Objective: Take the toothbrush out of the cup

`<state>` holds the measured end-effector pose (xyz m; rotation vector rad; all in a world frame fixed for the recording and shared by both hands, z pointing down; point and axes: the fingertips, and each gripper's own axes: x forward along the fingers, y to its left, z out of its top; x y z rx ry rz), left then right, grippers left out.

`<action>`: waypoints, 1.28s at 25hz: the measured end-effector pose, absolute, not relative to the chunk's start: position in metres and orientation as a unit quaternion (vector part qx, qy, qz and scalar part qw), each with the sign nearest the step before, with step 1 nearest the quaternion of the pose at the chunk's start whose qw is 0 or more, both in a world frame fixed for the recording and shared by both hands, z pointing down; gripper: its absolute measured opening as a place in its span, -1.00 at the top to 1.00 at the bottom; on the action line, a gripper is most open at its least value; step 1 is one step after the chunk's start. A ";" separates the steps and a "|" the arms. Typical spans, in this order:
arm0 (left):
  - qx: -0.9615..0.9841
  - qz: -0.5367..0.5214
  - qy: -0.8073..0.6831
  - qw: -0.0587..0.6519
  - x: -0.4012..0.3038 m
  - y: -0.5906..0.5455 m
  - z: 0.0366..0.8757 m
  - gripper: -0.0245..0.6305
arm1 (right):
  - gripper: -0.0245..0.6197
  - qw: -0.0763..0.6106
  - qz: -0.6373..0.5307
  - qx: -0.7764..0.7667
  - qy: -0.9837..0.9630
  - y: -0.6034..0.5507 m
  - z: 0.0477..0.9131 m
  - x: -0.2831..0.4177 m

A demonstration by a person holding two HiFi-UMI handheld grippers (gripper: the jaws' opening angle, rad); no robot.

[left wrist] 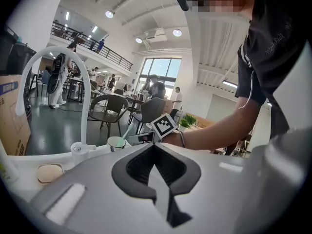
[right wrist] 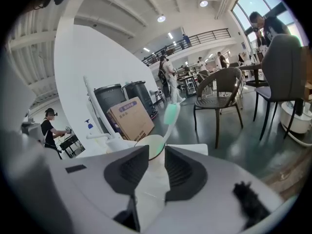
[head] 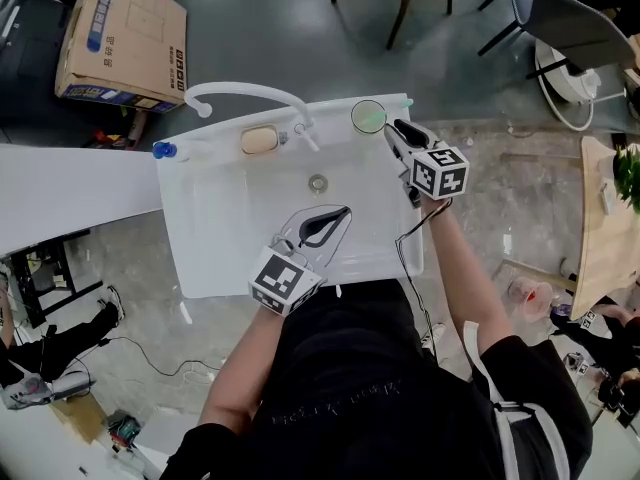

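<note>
left tongs: my left gripper (head: 343, 211) is just below the middle of the head view, over the basin of the white sink (head: 190, 228). In its own view (left wrist: 153, 146) the tips are pressed together with nothing in them
right tongs: the right gripper (head: 392, 126) is up at the top right corner of the sink, nose aimed at the cup. In the right gripper view (right wrist: 156, 148) the jaws stand a little apart, not clamped on anything
cup: the cup (head: 368, 116) stands on the sink's back ledge, upper middle of the head view, just beside the right gripper's tips. In the right gripper view its rim (right wrist: 145, 142) shows in the gap right past the jaws; can't tell if they touch it
toothbrush: the toothbrush (right wrist: 170, 115) is in the cup, its green head poking up and leaning toward the right of that frame. From the left gripper view it's a thin tilted stick (left wrist: 126, 130) above the cup (left wrist: 116, 142)
other stuff: a curved white faucet (head: 250, 92) and a bar of soap (head: 259, 140) on the back ledge, a cardboard box (head: 120, 38) on the floor at upper left
</note>
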<state>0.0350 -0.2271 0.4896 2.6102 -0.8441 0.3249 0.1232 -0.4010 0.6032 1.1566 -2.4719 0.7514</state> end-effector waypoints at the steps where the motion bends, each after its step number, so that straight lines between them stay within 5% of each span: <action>1: 0.928 0.116 -0.300 0.189 0.036 -0.227 0.490 0.91 | 0.64 0.154 0.262 0.403 -0.863 -0.403 0.604 0.124; 32: 0.920 0.127 -0.314 0.196 0.030 -0.234 0.502 0.91 | 0.76 0.157 0.261 0.401 -0.864 -0.438 0.611 0.108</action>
